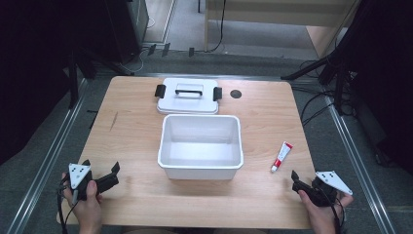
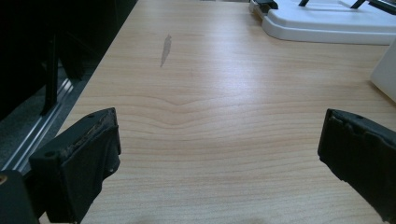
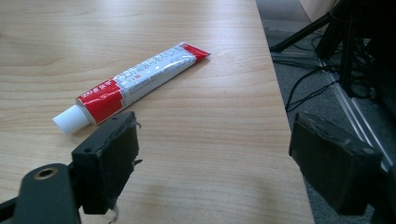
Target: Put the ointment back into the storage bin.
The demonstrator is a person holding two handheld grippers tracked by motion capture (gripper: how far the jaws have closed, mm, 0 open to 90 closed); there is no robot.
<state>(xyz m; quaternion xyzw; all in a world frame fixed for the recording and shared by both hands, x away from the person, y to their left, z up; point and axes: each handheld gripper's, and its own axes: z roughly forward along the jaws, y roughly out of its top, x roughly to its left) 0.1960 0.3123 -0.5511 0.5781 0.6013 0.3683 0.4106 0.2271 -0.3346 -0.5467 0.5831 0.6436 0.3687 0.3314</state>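
Observation:
A white open box (image 1: pixel 200 146) stands at the table's middle, and its white lid (image 1: pixel 188 97) with black latches and a handle lies flat just behind it. A red and white tube (image 1: pixel 282 156) with a white cap lies to the right of the box; in the right gripper view the tube (image 3: pixel 135 83) rests just ahead of the left jaw. My right gripper (image 1: pixel 304 185) sits at the table's front right, open, with nothing between its jaws. At the front left, my left gripper (image 1: pixel 102 170) is open over bare wood.
The wooden table (image 1: pixel 126 141) has a dark round hole (image 1: pixel 236 94) at the back right and a grey scuff (image 2: pixel 166 49) on its left part. Metal rails, cables and stand legs surround the table on the floor. The table's right edge (image 3: pixel 285 140) runs between my right jaws.

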